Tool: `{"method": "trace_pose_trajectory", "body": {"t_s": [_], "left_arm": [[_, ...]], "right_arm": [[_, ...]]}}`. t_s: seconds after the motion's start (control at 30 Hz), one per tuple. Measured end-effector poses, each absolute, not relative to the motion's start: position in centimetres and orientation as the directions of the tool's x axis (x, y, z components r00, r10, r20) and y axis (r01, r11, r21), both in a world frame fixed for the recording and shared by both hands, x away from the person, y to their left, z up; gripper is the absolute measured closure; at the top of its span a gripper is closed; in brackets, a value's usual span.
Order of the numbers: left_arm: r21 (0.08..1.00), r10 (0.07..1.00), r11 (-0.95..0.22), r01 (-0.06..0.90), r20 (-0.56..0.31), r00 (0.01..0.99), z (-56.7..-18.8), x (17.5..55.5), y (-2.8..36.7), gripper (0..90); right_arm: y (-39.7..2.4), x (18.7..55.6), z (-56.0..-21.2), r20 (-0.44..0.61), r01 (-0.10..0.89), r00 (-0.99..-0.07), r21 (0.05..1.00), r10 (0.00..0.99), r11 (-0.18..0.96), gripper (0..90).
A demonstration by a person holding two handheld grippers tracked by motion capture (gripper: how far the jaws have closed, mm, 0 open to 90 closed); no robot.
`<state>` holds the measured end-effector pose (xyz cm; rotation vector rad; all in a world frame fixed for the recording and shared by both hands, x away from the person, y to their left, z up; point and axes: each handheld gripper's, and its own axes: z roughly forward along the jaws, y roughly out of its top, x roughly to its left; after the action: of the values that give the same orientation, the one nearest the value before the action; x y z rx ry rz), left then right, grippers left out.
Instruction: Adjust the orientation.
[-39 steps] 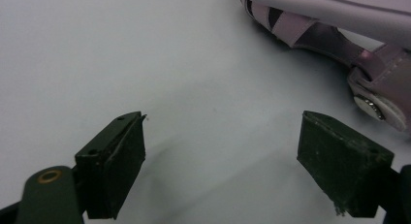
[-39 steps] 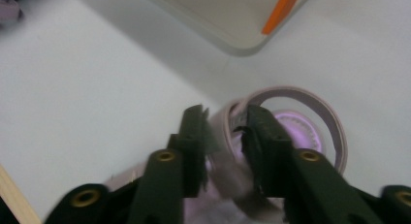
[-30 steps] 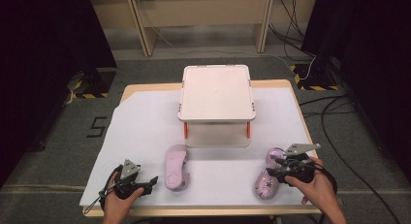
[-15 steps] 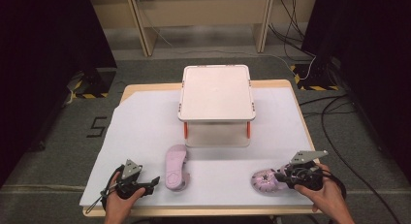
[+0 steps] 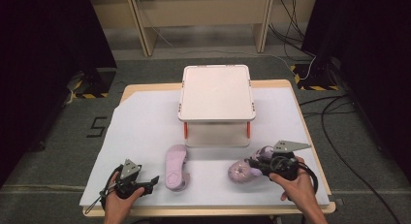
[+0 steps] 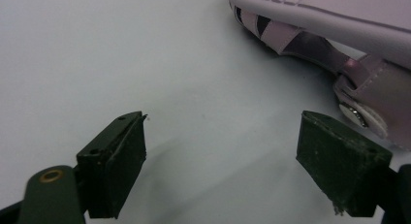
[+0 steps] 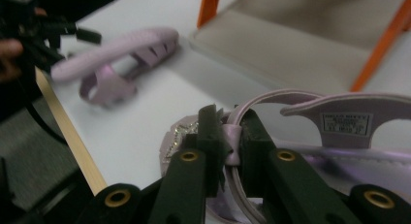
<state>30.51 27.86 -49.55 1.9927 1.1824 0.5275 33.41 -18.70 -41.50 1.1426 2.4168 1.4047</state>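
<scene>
Two-tier white rack (image 5: 216, 92) with orange legs, white table cover (image 5: 140, 132)

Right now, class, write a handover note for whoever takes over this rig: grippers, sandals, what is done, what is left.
Right hand-held gripper: jaws have just closed, shut on a strap of the right sandal.
Left hand-held gripper: open, nothing between its jaws, beside the left sandal, which lies sole up.
Two-tier rack: stands behind both, nothing on top.
Done: one sandal gripped.
Left: probably placing both sandals on the rack.
</scene>
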Motion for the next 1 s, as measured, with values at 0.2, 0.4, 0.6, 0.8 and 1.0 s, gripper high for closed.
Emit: {"method": "trace_pose_trajectory", "body": {"t_s": [0.2,0.4,0.6,0.8,1.0], "left_arm": [[0.772,0.872,-0.297,0.562,-0.02,0.489,-49.5,30.5,28.0,17.5],[0.77,0.87,-0.3,0.564,-0.021,0.492,-49.5,30.5,27.9,17.5],[0.77,0.871,-0.3,0.563,-0.02,0.491,-49.5,30.5,27.8,17.4],[0.769,0.869,-0.307,0.56,-0.013,0.495,-49.4,30.5,27.8,17.4],[0.77,0.869,-0.304,0.561,-0.017,0.494,-49.5,30.5,27.8,17.4]], "right_arm": [[-16.8,34.6,-43.7,0.284,0.601,-0.671,0.75,0.684,0.278,79.2],[-18.2,34.0,-44.3,0.254,0.64,-0.635,0.702,0.73,0.312,57.1],[-18.1,31.4,-43.0,0.189,0.616,-0.705,0.64,0.683,0.459,46.0],[-17.5,30.2,-42.5,0.21,0.613,-0.731,0.619,0.649,0.49,42.6],[-16.3,29.4,-42.8,0.299,0.595,-0.783,0.615,0.545,0.517,46.3]]}}
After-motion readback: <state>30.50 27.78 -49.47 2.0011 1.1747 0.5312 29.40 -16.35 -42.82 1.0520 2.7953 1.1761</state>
